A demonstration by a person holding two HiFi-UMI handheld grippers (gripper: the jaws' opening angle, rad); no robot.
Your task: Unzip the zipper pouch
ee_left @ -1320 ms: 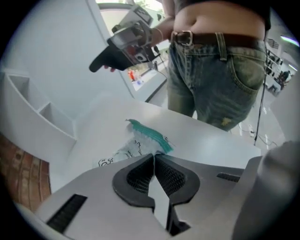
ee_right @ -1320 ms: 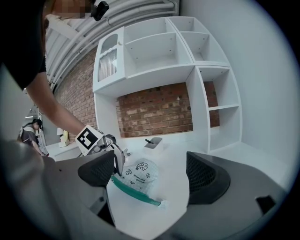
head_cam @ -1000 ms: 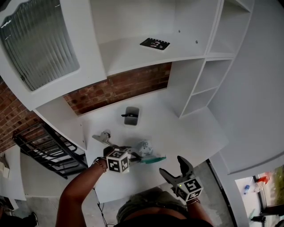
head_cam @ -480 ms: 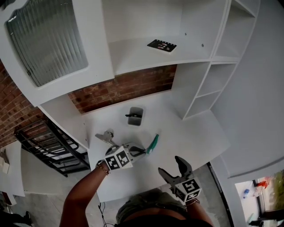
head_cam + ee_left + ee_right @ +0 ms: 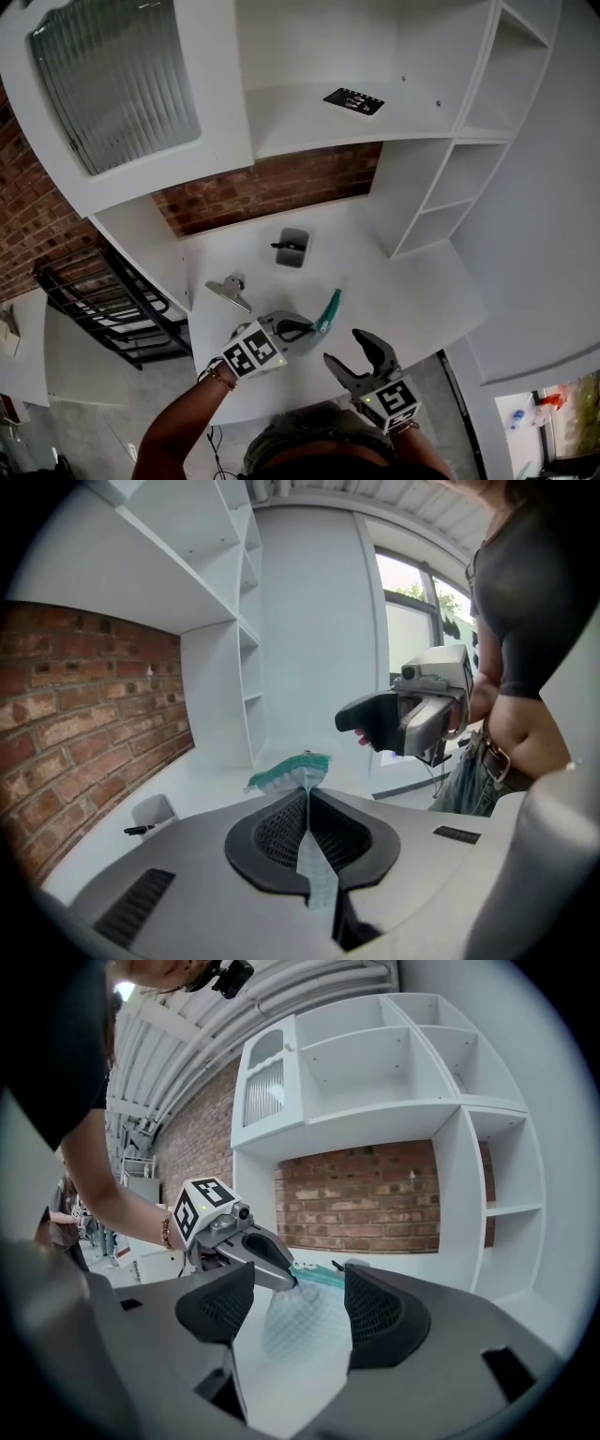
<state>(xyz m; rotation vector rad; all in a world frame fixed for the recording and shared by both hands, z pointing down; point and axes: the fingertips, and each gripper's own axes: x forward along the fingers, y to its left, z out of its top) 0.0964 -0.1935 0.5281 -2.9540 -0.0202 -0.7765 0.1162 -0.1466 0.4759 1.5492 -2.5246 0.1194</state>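
The zipper pouch (image 5: 328, 309) is clear mesh with a teal zipper edge, and it hangs in the air above the white desk (image 5: 412, 291). My left gripper (image 5: 305, 328) is shut on one thin end of it; in the left gripper view the mesh runs between the closed jaws up to the teal edge (image 5: 292, 769). My right gripper (image 5: 345, 349) sits just in front of the pouch. Its jaws have just been closing and still stand apart. In the right gripper view the pouch (image 5: 300, 1321) hangs ahead in line with the gap, and neither pad presses on it.
A small grey holder (image 5: 292, 248) with a black item stands near the brick wall. A metal clip (image 5: 228, 291) lies at the desk's left. A black card (image 5: 354, 100) rests on the shelf above. White shelving rises at the right, and a black rack (image 5: 103, 300) sits beyond the left edge.
The left gripper has risen and rolled, lifting the pouch off the desk and turning it on edge. The right gripper has moved up toward the pouch with its jaws narrower.
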